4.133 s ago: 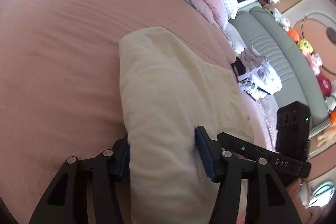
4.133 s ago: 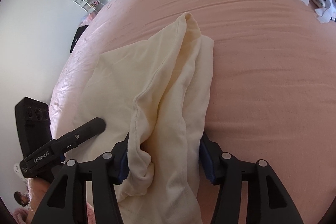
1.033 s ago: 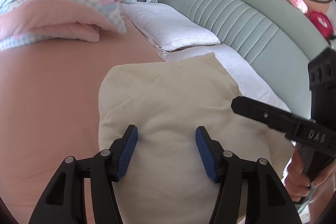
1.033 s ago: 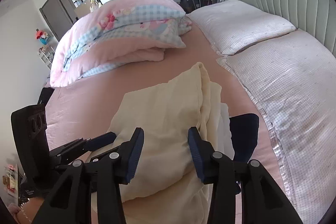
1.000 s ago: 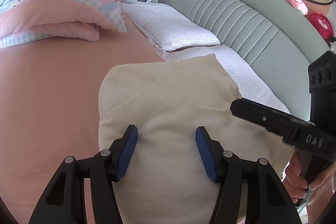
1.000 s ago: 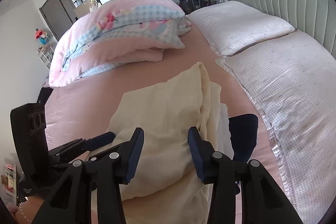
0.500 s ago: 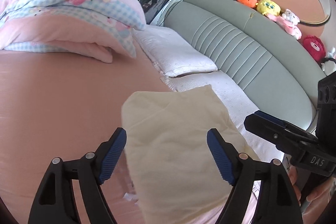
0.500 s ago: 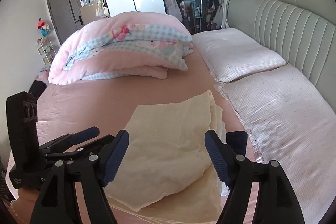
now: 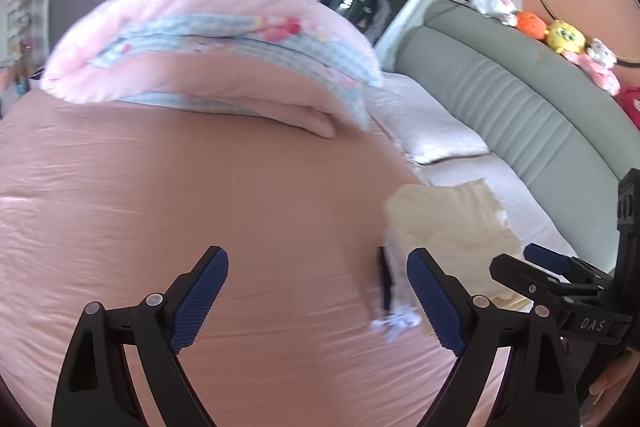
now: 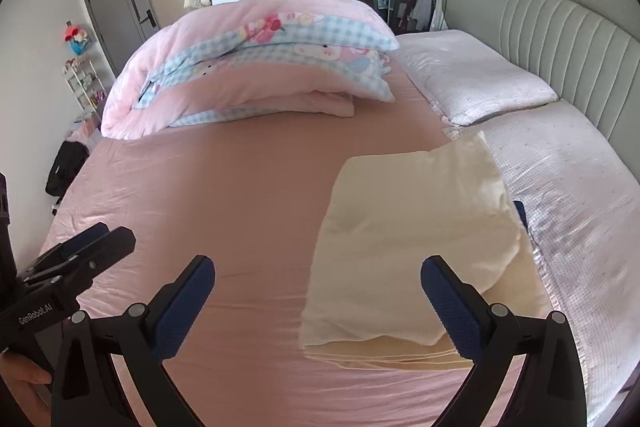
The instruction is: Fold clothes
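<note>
1 folded cream garment (image 10: 416, 227) hides most of a dark item (image 10: 520, 211) beneath.

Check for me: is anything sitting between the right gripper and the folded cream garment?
Nothing visible does. The right gripper hangs open over bare pink sheet, and the folded cream garment lies just ahead toward its right finger, on other folded cloth. The pink duvet sits well beyond.

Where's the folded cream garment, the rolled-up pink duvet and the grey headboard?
Folded cream garment (image 10: 416, 227): right wrist view, middle of its top layer.
Pink duvet (image 10: 256, 75): right wrist view, its checked band.
Grey headboard (image 10: 560, 27): right wrist view, ribbed padding.
</note>
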`<state>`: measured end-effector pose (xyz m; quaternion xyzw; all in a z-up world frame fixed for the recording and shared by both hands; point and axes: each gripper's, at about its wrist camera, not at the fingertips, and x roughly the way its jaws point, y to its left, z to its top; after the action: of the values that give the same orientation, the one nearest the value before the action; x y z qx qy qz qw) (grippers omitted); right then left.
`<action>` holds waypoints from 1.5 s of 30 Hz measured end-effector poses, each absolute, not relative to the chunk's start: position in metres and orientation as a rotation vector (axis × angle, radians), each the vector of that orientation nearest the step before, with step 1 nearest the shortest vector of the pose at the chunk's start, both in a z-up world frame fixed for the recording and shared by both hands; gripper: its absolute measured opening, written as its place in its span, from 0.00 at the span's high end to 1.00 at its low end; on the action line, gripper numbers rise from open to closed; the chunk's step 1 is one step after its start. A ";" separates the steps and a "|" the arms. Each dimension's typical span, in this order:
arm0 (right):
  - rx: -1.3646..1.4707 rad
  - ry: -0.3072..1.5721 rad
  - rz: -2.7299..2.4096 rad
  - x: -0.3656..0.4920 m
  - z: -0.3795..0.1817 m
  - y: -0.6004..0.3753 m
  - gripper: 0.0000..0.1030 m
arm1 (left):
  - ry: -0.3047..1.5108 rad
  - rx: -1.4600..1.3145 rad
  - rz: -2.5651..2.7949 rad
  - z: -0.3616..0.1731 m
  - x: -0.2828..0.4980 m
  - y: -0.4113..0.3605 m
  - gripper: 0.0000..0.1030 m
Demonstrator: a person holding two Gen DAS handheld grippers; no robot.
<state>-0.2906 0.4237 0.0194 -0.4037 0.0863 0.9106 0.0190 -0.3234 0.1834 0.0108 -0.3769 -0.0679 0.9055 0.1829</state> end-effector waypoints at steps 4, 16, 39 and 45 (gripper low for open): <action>-1.224 0.210 2.841 -0.281 0.030 0.371 0.00 | -0.186 -1.074 2.673 0.029 -0.305 0.124 0.11; -1.095 0.026 2.895 -0.183 0.099 0.236 0.00 | -0.234 -0.979 3.027 0.104 -0.165 -0.015 0.11; -1.141 0.049 2.784 0.045 0.073 0.236 0.00 | -0.259 -1.121 3.015 0.061 0.032 -0.021 0.11; -1.049 0.055 2.750 0.080 0.086 0.245 0.00 | -0.164 -1.102 2.972 0.059 0.055 0.000 0.11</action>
<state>0.0801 0.2446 0.0860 -0.3546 0.0187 0.9296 0.0988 0.0545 0.0004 0.0587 -0.3471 -0.0517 0.9363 -0.0159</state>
